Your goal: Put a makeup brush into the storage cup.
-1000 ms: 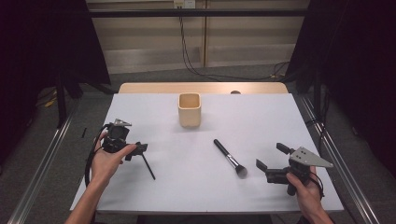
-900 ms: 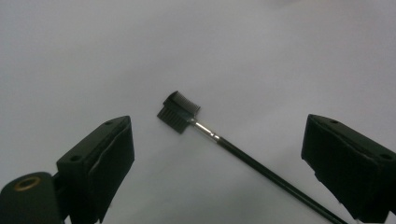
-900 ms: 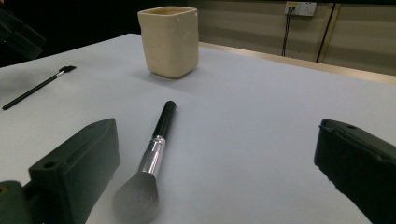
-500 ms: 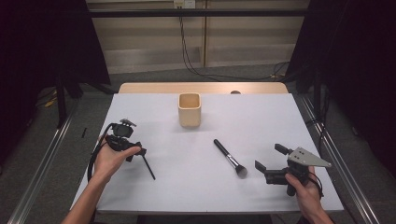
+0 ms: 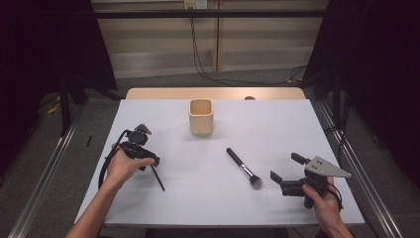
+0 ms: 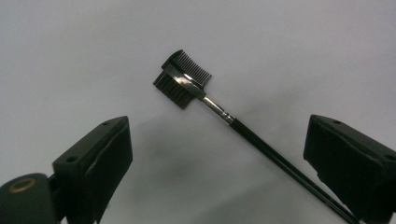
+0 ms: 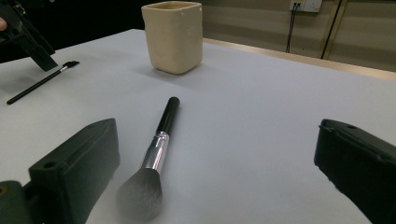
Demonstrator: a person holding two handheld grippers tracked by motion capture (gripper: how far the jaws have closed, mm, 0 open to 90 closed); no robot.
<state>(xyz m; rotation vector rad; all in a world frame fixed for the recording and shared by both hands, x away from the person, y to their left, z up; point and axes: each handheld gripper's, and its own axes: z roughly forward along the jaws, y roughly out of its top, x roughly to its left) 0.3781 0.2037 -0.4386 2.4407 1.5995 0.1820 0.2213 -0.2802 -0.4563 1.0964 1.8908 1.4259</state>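
Between the left gripper's (image 6: 215, 158) black jaws lies a black brow comb (image 6: 183, 80) with silver ferrule. Ahead of the right gripper (image 7: 215, 172): a black-handled, silver-collared powder brush (image 7: 156, 154) and a cream cup (image 7: 173, 37) on the pale grey table (image 7: 261, 116).

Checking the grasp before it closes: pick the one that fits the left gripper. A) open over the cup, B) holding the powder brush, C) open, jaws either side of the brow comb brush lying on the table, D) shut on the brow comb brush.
C: the left gripper is open, its jaws apart on either side of the brow comb brush, which lies flat on the table.

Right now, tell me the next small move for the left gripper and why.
Probably lower the left gripper and shut it on the brow brush: its open jaws already stand either side of the thin handle, which lies flat on the table, untouched.
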